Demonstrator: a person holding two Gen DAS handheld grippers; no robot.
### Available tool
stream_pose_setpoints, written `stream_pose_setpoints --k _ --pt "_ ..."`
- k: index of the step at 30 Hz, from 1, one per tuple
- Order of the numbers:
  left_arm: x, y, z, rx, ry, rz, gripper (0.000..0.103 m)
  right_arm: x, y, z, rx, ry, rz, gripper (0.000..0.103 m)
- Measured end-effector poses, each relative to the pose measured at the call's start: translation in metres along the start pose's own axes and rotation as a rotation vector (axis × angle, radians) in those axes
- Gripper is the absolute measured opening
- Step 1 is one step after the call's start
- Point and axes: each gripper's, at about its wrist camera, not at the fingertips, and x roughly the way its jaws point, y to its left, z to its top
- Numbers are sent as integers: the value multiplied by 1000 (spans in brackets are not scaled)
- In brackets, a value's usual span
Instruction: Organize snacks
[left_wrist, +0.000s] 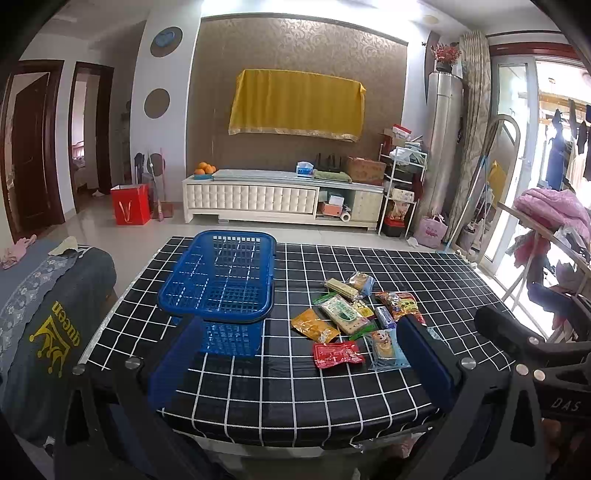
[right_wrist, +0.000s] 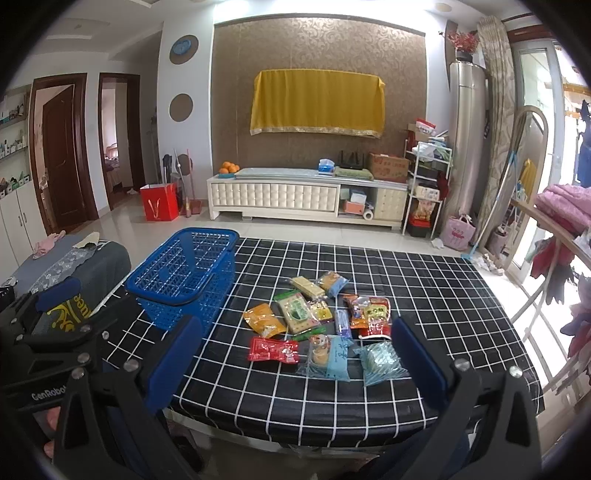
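From my left wrist camera, my left tool (left_wrist: 299, 365) hangs level above the near edge of the worktop (left_wrist: 424, 266), its two blue fingers (left_wrist: 173, 365) spread wide with nothing between them, pointing straight across the black checked cloth. The blue basket (left_wrist: 218, 280) stands on the worktop ahead of the left finger, empty as far as I can see through its mesh. To its right lies the pile of snacks (left_wrist: 354, 314), loosely clustered and partly overlapping; the red packet (left_wrist: 338, 353) and the pale blue packet (left_wrist: 386, 347) lie nearest me, the latter just beside my right finger's tip. At the far right edge of this view my right tool (left_wrist: 532, 354) shows as a black frame held alongside. From my right wrist camera, that right tool (right_wrist: 295, 362) is likewise wide open and empty, held low over the worktop's near edge and aimed at the snacks, which sit between its fingers' lines. The basket is off to the left, apart from the pile. My left tool's black frame shows at the lower left.
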Motion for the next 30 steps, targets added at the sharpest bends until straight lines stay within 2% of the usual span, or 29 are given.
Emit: stream_pose_setpoints --k 6,12,14,18,21,24,30 --pt "19 -10 12 13 35 -13 103 11 -12 11 2 5 -28 103" --pt "67 -28 29 34 118 -39 103 40 -38 28 37 24 -61 103" --pt "87 -37 35 52 142 -30 103 53 -51 35 70 54 -47 103" --pt "127 -50 44 45 194 -90 103 87 -78 43 105 120 -72 103" --pt "161 -58 46 40 248 -105 103 114 -96 41 131 176 -80 103" --pt "194 -66 39 35 305 -125 103 143 -112 32 148 248 -82 103" --pt "242 -79 9 44 418 -113 103 197 -136 -8 137 430 -79 103"
